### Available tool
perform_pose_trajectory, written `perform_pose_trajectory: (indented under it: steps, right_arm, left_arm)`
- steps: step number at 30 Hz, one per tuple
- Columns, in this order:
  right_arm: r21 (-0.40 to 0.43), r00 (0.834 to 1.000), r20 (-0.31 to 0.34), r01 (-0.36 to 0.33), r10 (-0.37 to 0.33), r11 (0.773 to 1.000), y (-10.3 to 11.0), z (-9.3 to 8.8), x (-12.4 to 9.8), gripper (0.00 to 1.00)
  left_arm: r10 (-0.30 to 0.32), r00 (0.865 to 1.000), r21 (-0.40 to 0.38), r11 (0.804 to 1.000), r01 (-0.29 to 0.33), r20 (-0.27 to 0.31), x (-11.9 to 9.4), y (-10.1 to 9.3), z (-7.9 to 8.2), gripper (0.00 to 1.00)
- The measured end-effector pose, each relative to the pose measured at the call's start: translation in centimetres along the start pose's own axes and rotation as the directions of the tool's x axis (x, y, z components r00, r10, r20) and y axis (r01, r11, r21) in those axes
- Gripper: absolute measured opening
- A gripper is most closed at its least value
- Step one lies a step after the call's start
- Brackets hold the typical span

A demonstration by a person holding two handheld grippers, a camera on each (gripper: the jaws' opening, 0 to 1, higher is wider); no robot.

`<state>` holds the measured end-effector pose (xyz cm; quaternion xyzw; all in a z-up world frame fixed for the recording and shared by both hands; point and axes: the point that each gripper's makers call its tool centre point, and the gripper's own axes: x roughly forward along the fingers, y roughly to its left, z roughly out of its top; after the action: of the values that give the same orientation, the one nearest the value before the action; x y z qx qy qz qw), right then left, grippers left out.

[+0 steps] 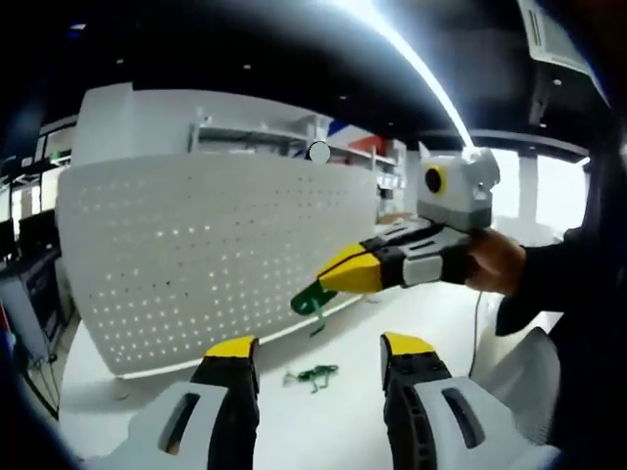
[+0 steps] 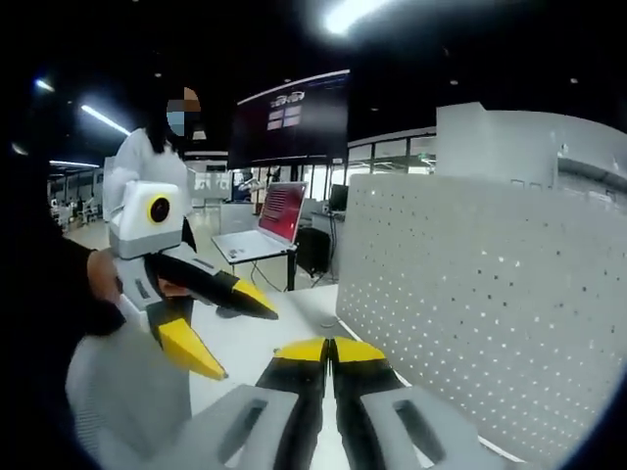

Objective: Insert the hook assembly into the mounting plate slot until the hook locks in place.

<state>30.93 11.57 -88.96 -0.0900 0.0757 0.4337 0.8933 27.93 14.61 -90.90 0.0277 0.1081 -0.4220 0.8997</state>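
A: In the left gripper view, what stands at the bottom?

B: The left gripper [image 1: 318, 357], yellow-tipped black jaws on grey bodies, spread wide with nothing between them. Beyond the gap, a small green wire hook [image 1: 313, 375] lies on the white tabletop [image 1: 343, 421].

A: And the other tool?

B: The right gripper [image 1: 315, 294] enters from the right, held by a person's hand [image 1: 495, 262] in a dark sleeve. Its yellow tips are pressed together on a second green hook piece [image 1: 309, 302], which hangs from the tips just in front of the lower edge of the white perforated mounting plate [image 1: 216, 250]. Whether the piece touches the plate cannot be told.

A: How does the plate stand?

B: Upright on the tabletop, a broad white panel dotted with rows of small holes, behind both hooks.

A: What does the right gripper view add?

B: The right gripper's [image 2: 331, 357] own jaws rise closed, tip against tip; the held piece is hidden there. The mounting plate [image 2: 490, 313] is at the right. At the left, the left gripper [image 2: 235, 333] shows with its jaws parted. Behind it, an open silver laptop [image 2: 265, 230] sits on a desk, and a person in white [image 2: 137, 176] stands farther back.
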Motion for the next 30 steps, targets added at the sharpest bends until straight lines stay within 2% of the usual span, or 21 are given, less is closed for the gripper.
perform_pose_trajectory:
  steps: [4,7,12,14,16,19,26,30]
  right_arm:
    - [-0.015,1.000,0.005,-0.003,0.003,1.000,0.3,0.3,-0.1,0.00]
    - [-0.019,1.000,0.006,-0.001,0.001,1.000,0.3,0.3,-0.1,0.00]
    - [-0.008,1.000,0.020,0.001,-0.001,1.000,0.3,0.6,-0.1,0.00]
    - [-0.003,1.000,0.029,0.002,-0.002,1.000,0.3,0.8,-0.3,0.00]
    - [0.000,0.999,0.040,0.004,-0.004,1.000,0.2,1.1,-0.4,0.00]
    - [0.006,0.999,0.050,0.005,-0.005,1.000,0.2,1.2,-0.5,0.00]
    - [0.001,0.998,0.058,0.006,-0.006,1.000,0.2,1.3,-0.5,0.00]
    - [-0.003,0.998,0.063,0.001,-0.001,1.000,0.5,1.4,-0.4,0.00]
  left_arm:
    - [-0.003,1.000,0.023,1.000,0.004,-0.008,0.4,0.1,0.3,0.42]
    - [-0.002,1.000,0.093,0.996,0.004,-0.021,0.7,0.1,0.6,0.37]
    - [-0.013,0.999,0.121,0.993,0.016,-0.033,1.3,-0.1,0.6,0.27]
    - [-0.012,0.999,0.119,0.993,0.015,-0.033,1.4,-0.1,0.5,0.27]
    - [-0.003,1.000,0.081,0.997,0.005,-0.028,1.5,0.2,0.3,0.29]
    - [-0.027,1.000,-0.049,0.998,0.026,-0.015,1.5,0.1,0.0,0.27]
    - [-0.042,0.999,-0.072,0.997,0.042,0.004,1.2,-0.2,0.4,0.18]
    - [-0.058,0.998,-0.120,0.991,0.060,0.025,1.2,-0.4,0.7,0.16]
